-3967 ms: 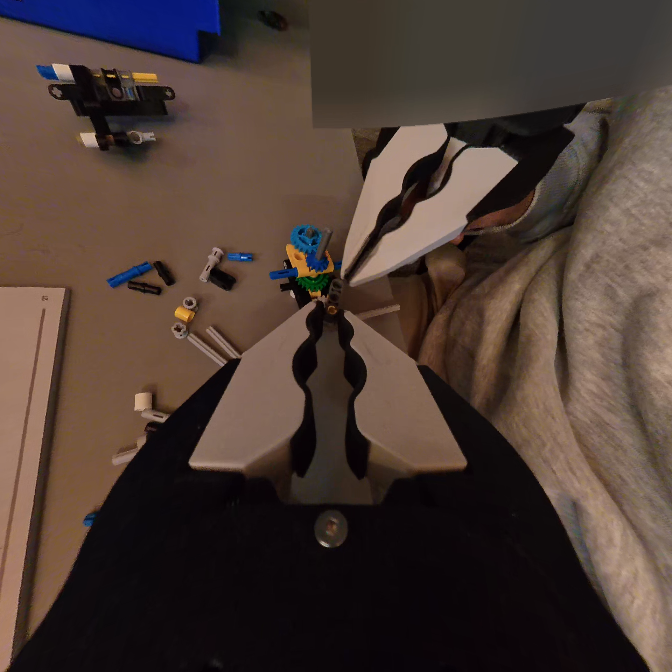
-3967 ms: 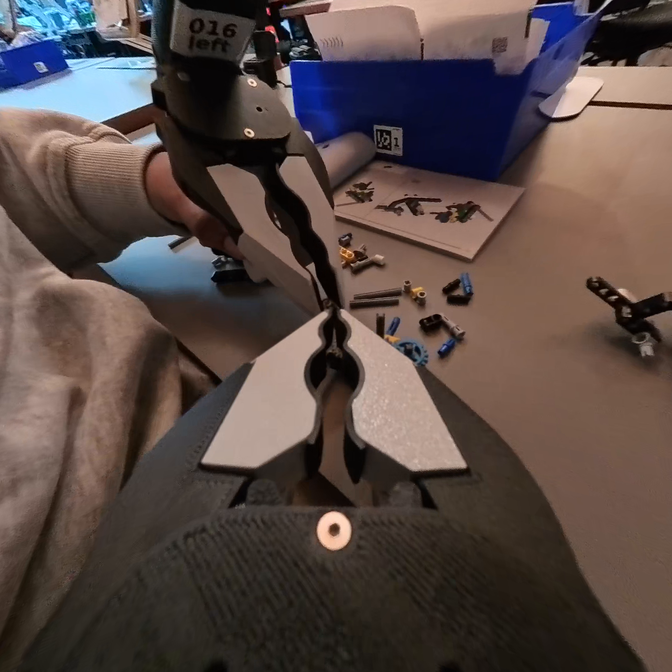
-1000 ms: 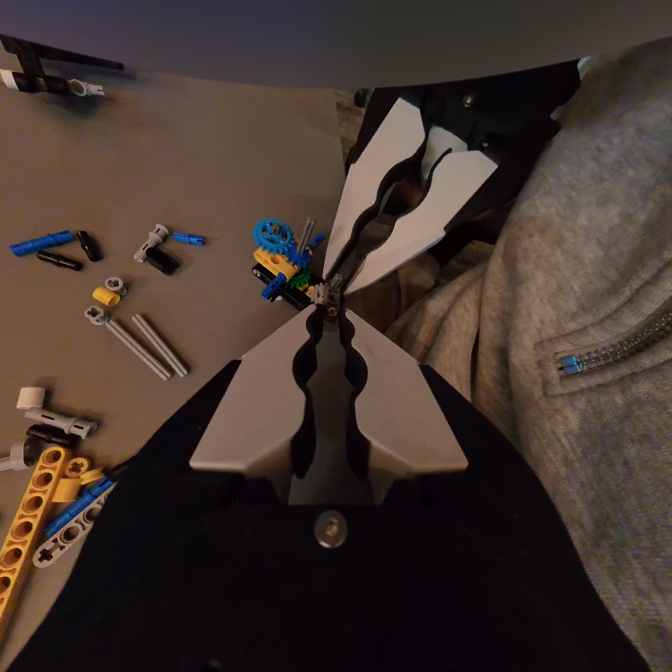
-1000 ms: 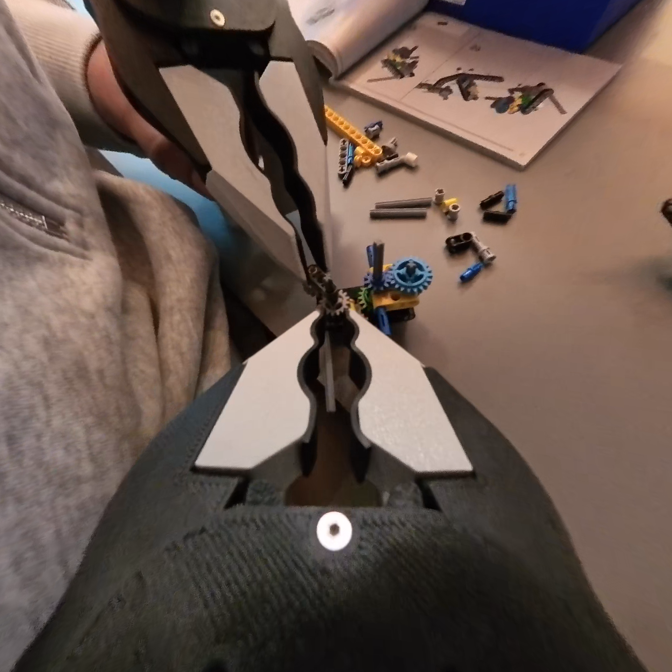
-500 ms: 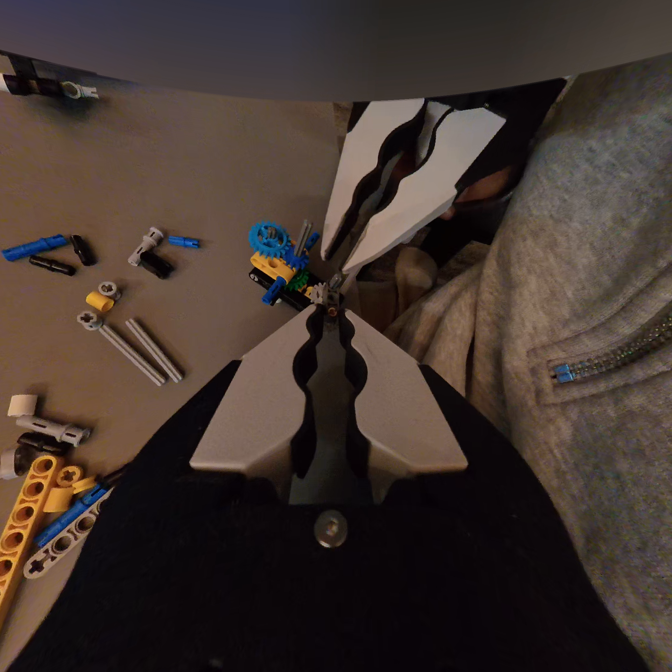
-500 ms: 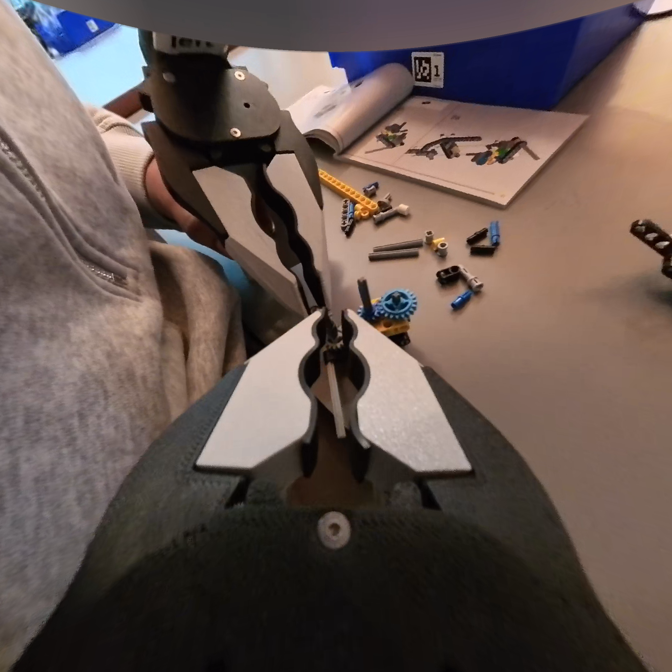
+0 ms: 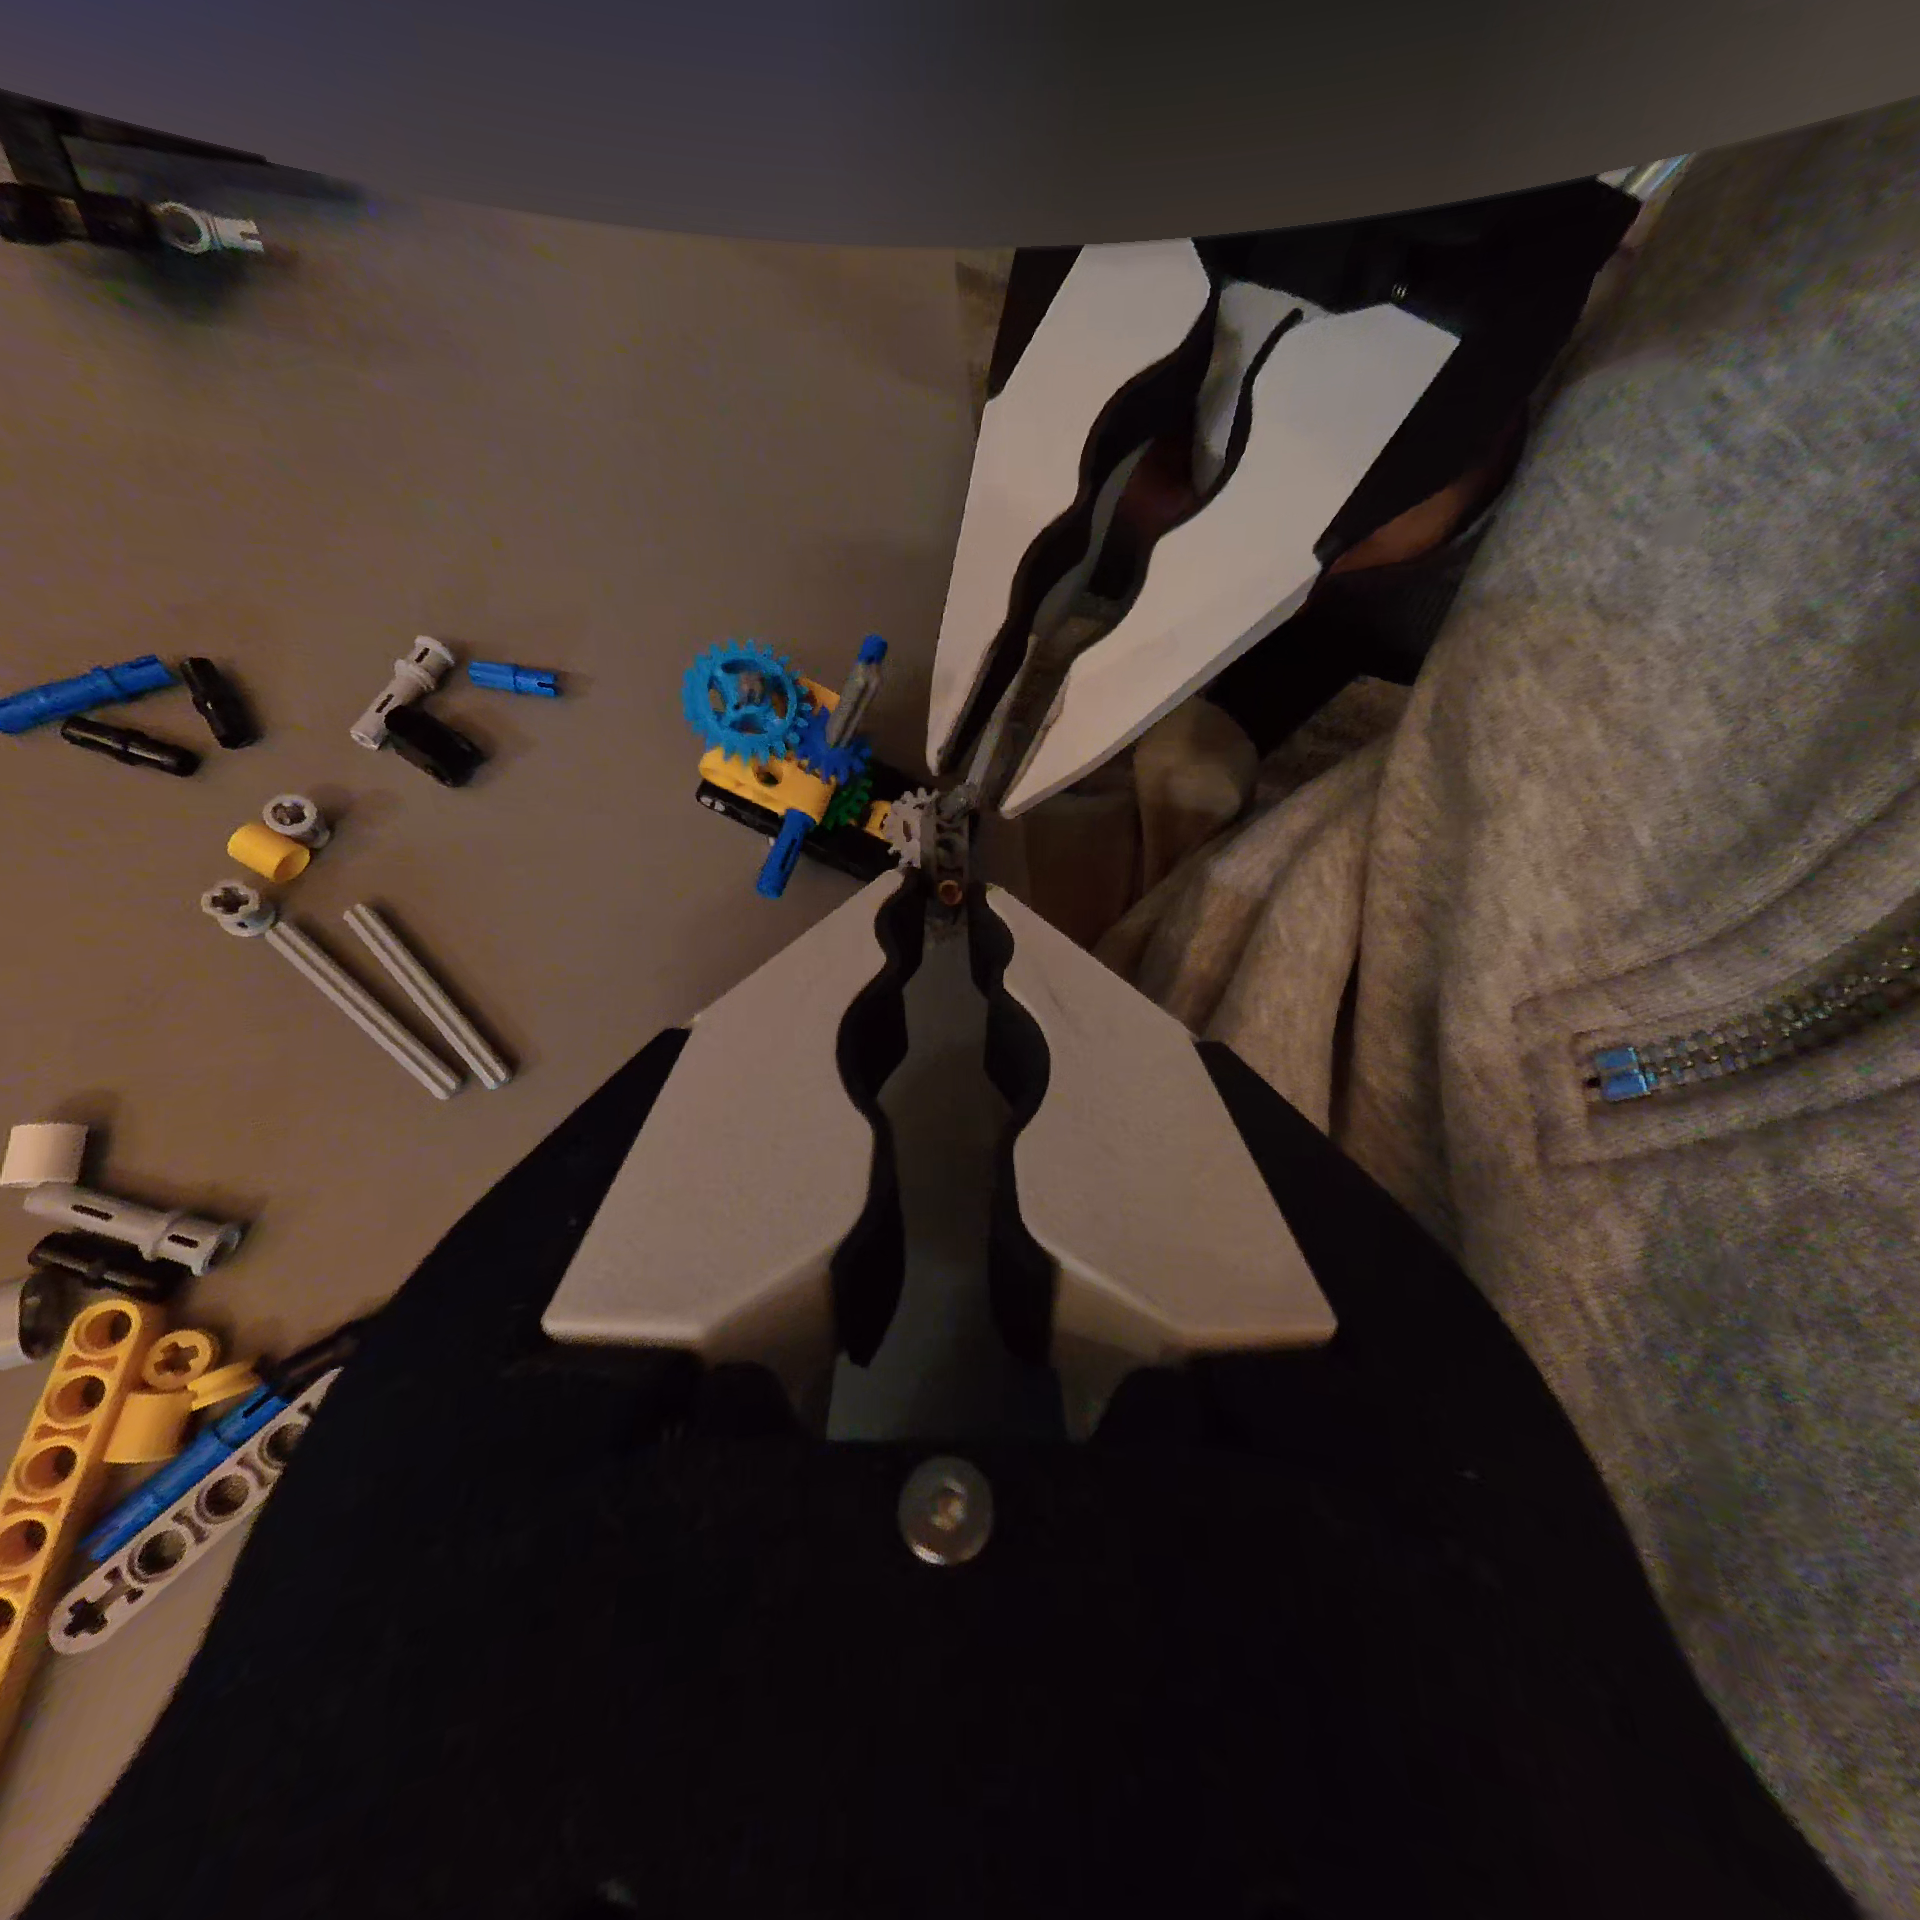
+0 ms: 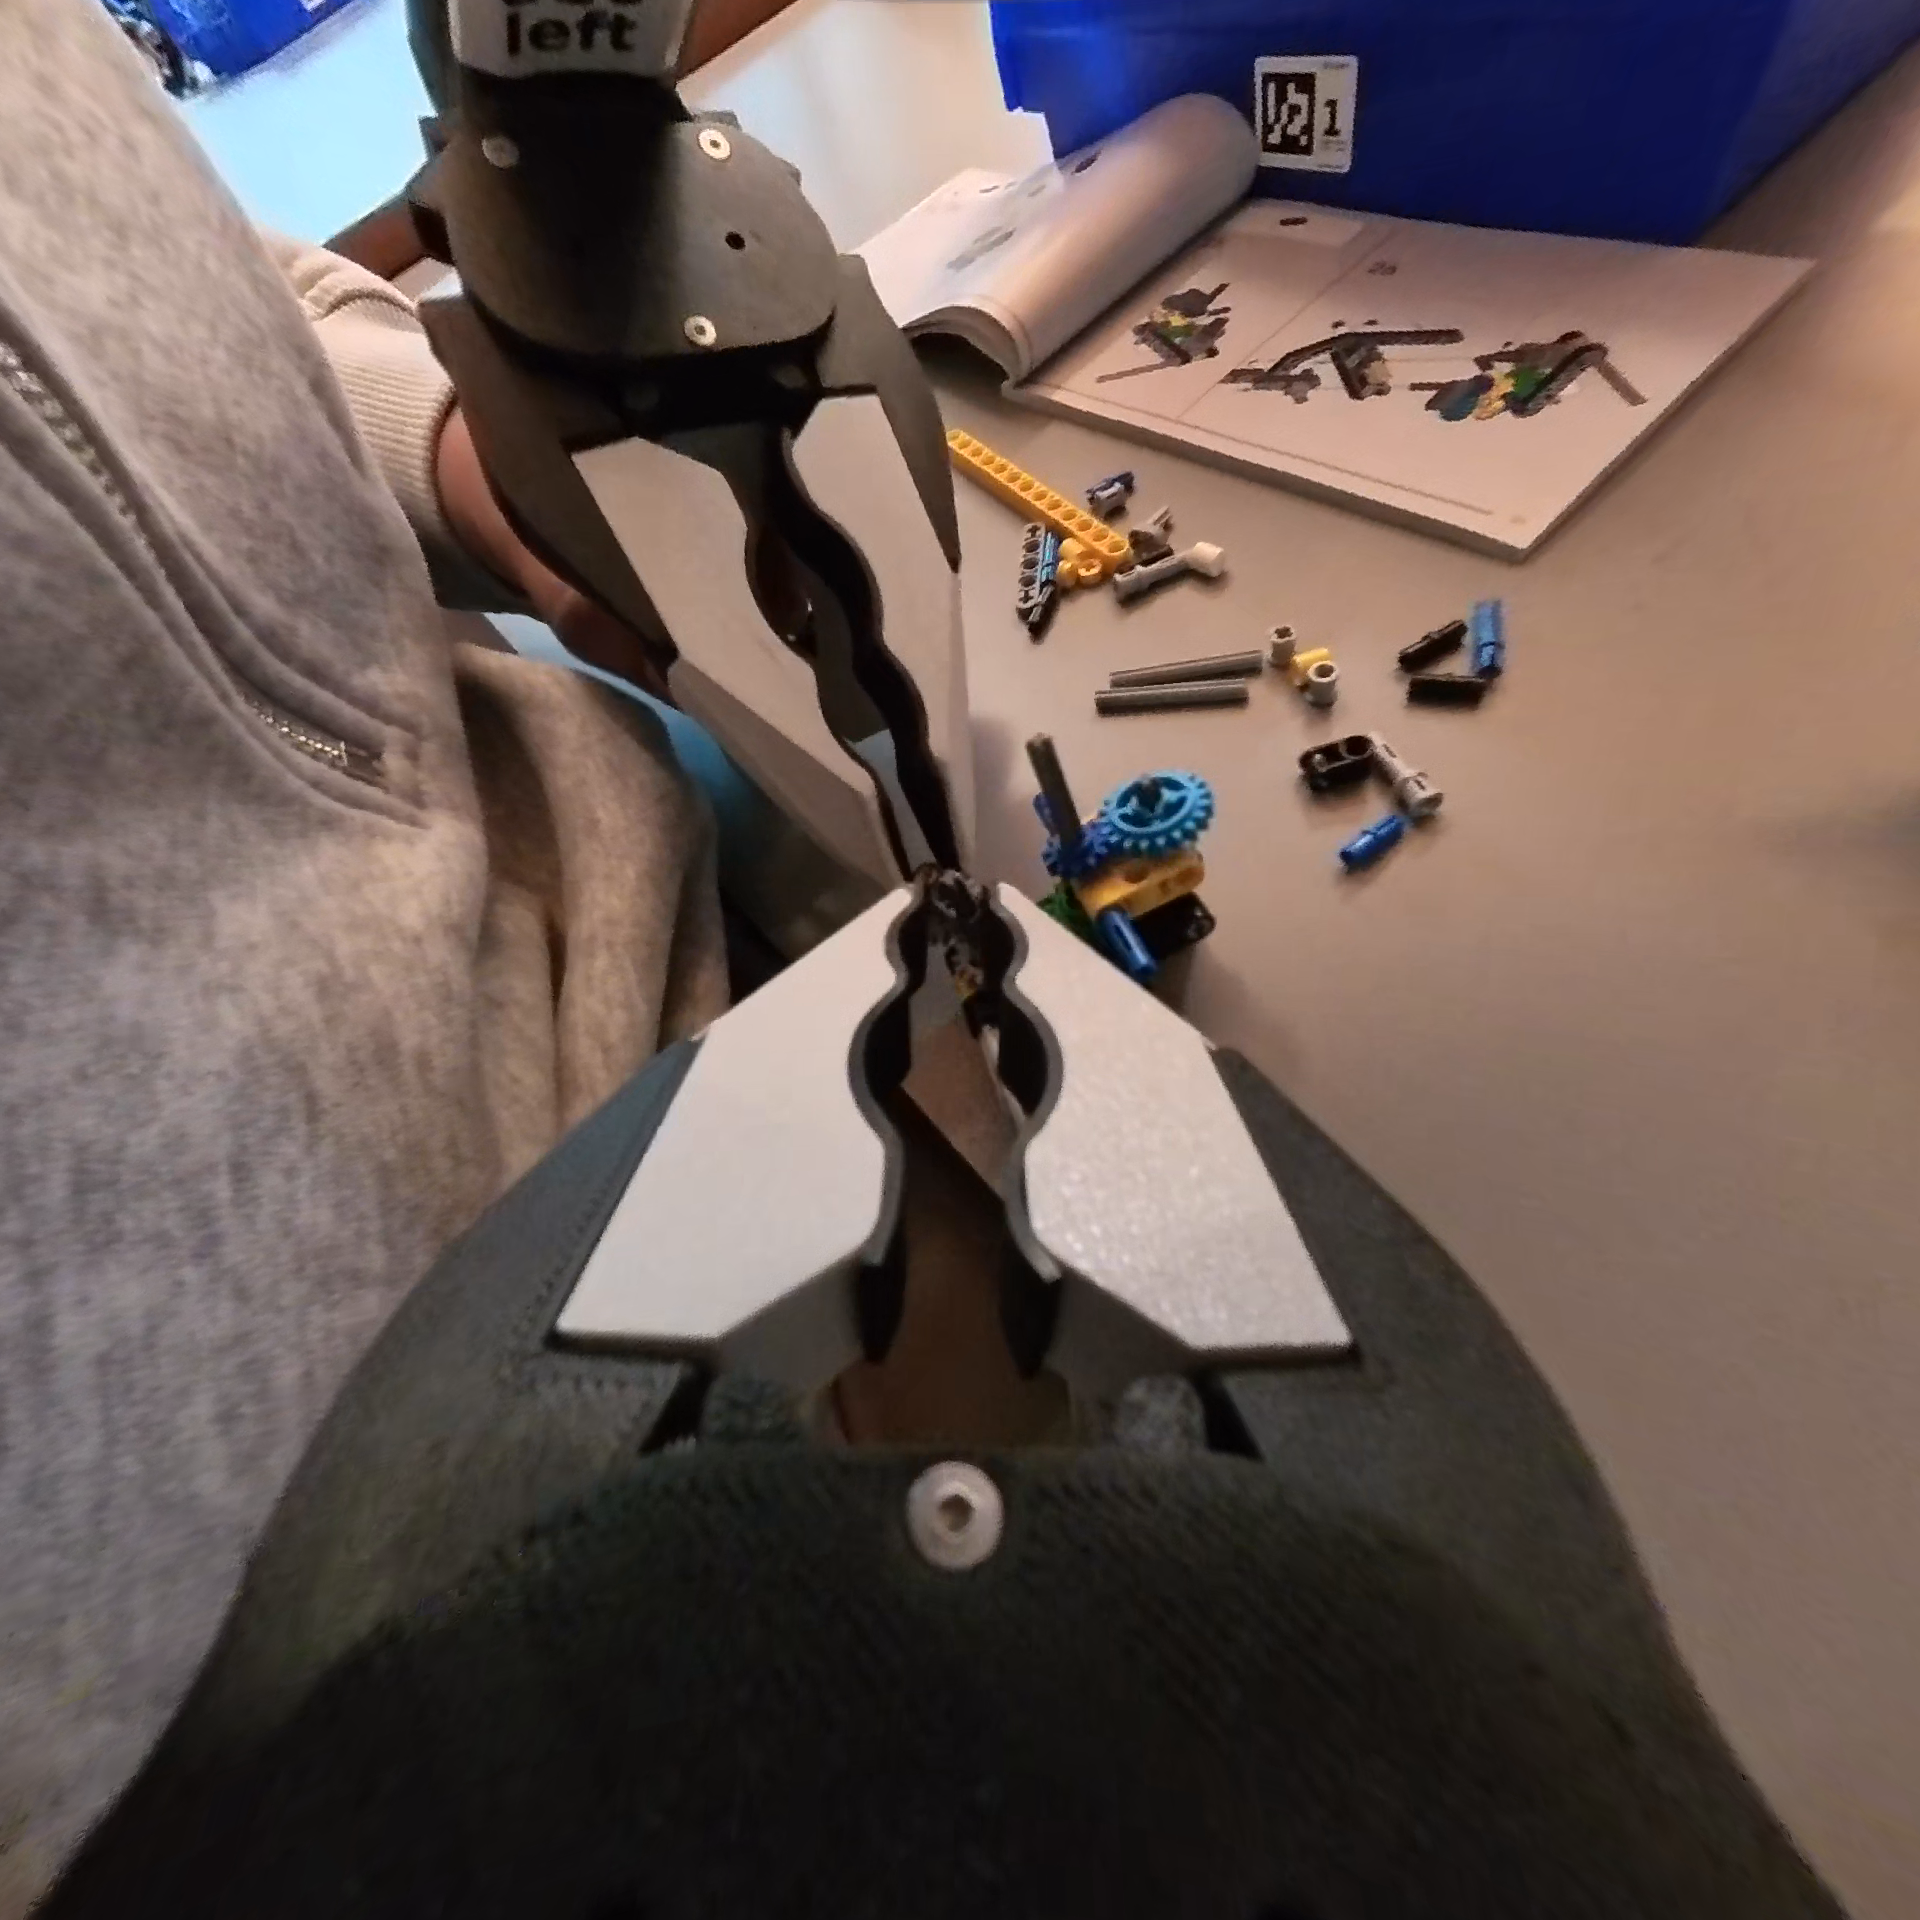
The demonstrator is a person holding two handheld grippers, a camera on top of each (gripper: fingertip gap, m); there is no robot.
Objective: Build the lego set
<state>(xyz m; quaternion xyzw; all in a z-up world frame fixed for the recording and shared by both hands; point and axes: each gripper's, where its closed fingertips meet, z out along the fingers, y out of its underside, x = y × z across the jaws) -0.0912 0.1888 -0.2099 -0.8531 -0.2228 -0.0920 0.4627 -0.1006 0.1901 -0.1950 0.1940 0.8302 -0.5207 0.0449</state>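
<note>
My left gripper [image 7: 940,896] is shut on a small grey gear-and-connector piece [image 7: 928,829] with a tan pin end. It is held in the air at the table's near edge. My right gripper [image 8: 951,896] is shut on a thin grey axle [image 7: 1051,642] and meets the left gripper [image 8: 935,860] tip to tip. The axle's end touches the small piece [image 8: 951,920]. The right gripper also shows in the left wrist view [image 7: 971,792]. A gear assembly [image 7: 774,758] with a blue gear, a yellow block and a green gear stands on the table just beyond the tips, also in the right wrist view [image 8: 1132,862].
Loose parts lie on the brown table: two grey axles [image 7: 405,997], a yellow beam [image 8: 1029,488], and small blue, black and grey pins [image 7: 416,717]. An open instruction booklet [image 8: 1403,364] and a blue bin [image 8: 1610,114] are behind. A black sub-assembly [image 7: 94,208] sits far off. A grey sweatshirt [image 7: 1610,831] is close beside the grippers.
Both grippers stay shut and tip to tip. The right gripper has swung and tilted against the left one, and the axle now lies slanted between its fingers.
</note>
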